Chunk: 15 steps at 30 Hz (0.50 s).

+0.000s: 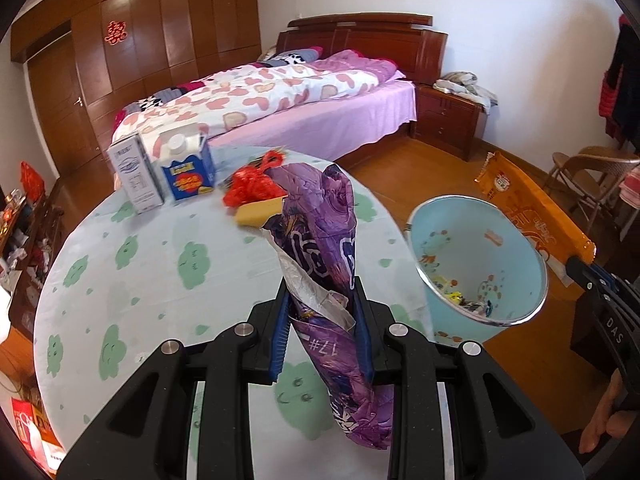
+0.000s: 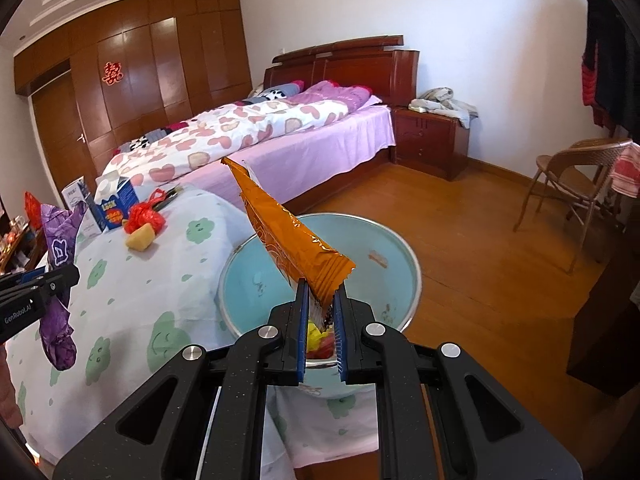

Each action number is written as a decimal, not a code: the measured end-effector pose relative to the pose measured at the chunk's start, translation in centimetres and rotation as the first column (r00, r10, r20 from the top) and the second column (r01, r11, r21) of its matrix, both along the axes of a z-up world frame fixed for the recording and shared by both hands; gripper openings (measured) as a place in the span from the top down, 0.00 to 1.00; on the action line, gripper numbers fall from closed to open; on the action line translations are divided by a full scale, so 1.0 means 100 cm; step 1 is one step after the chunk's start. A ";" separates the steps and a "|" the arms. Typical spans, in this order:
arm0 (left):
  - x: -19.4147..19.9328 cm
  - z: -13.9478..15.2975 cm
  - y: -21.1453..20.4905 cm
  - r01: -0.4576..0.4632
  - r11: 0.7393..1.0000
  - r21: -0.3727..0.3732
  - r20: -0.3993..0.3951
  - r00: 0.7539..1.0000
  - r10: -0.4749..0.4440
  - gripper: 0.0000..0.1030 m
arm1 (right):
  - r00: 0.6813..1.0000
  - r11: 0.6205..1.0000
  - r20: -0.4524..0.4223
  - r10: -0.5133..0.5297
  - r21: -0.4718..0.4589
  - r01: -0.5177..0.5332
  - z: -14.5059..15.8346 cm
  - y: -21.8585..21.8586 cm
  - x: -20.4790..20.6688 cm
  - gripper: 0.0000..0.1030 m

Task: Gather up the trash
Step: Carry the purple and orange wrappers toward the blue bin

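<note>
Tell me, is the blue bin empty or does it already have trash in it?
Not empty. The bin holds a few small colourful wrappers at its bottom, seen in both views; most of its inside is still bare.

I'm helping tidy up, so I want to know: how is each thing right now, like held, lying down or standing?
purple wrapper: held in left gripper, above table
orange wrapper: held in right gripper, over bin
blue bin: open, some trash inside
two cartons: standing upright on table
red bag: lying crumpled on table
yellow piece: lying beside red bag
</note>
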State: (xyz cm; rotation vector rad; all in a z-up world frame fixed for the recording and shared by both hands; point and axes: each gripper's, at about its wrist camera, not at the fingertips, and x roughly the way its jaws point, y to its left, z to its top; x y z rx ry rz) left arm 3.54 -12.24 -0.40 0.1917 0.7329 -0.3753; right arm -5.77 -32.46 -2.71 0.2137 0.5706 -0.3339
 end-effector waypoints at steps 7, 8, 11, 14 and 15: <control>0.000 -0.001 -0.018 0.033 0.999 0.010 -0.001 0.999 -0.033 0.73 | 0.999 0.999 -0.012 -0.039 0.013 0.039 -0.003 -0.015 0.000 0.88; -0.001 -0.001 -0.021 0.039 0.999 0.009 -0.002 0.999 -0.039 0.73 | 0.999 0.999 -0.014 -0.043 0.013 0.043 -0.003 -0.017 -0.001 0.88; -0.001 -0.003 -0.030 0.058 0.998 0.012 -0.004 0.998 -0.057 0.73 | 0.998 0.998 -0.021 -0.054 0.018 0.054 -0.006 -0.022 -0.001 0.88; 0.000 -0.006 -0.039 0.074 0.997 0.018 -0.007 0.997 -0.074 0.73 | 0.998 0.998 -0.025 -0.063 0.020 0.064 -0.008 -0.026 -0.001 0.88; 0.001 -0.007 -0.042 0.080 0.997 0.020 -0.009 0.997 -0.080 0.73 | 0.998 0.998 -0.026 -0.065 0.019 0.065 -0.009 -0.027 0.000 0.88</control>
